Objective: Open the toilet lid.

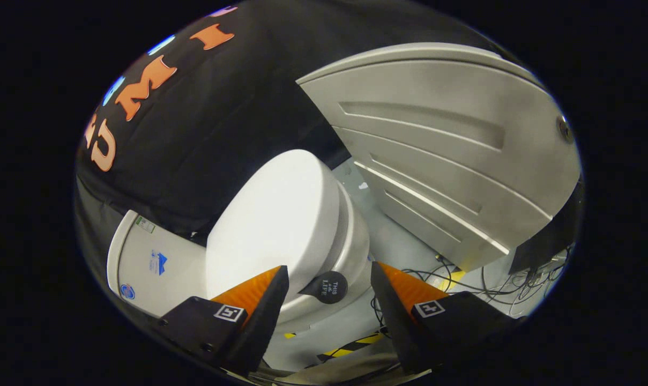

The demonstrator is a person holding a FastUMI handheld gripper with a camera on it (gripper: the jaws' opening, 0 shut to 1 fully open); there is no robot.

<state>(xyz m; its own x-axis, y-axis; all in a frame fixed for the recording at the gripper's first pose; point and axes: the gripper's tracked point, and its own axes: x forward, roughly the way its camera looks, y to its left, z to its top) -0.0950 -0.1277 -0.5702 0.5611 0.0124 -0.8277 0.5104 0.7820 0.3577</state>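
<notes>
Hand-held gripper (329, 276), fingers spread wide and holding nothing, faces a glossy white oval toilet lid (273, 225) lying closed on its white ceramic bowl (353, 249). A small round black tab (328, 287) at the lid's front edge sits between the fingertips; the white cistern (152, 262) stands behind the lid, against the black cloth wall. A grey ribbed panel (441, 145) stands beside the toilet, with loose black cables (495, 279) and yellow-black striped tape (356, 346) on the pale floor (399, 241) near the fingers.

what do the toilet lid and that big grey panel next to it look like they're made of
Toilet lid: smooth white, soft sheen, likely moulded plastic. Grey panel: matte with pressed ribs, plastic or painted metal, hard to tell. The gripper is open, its fingers either side of the lid's front edge.
</notes>
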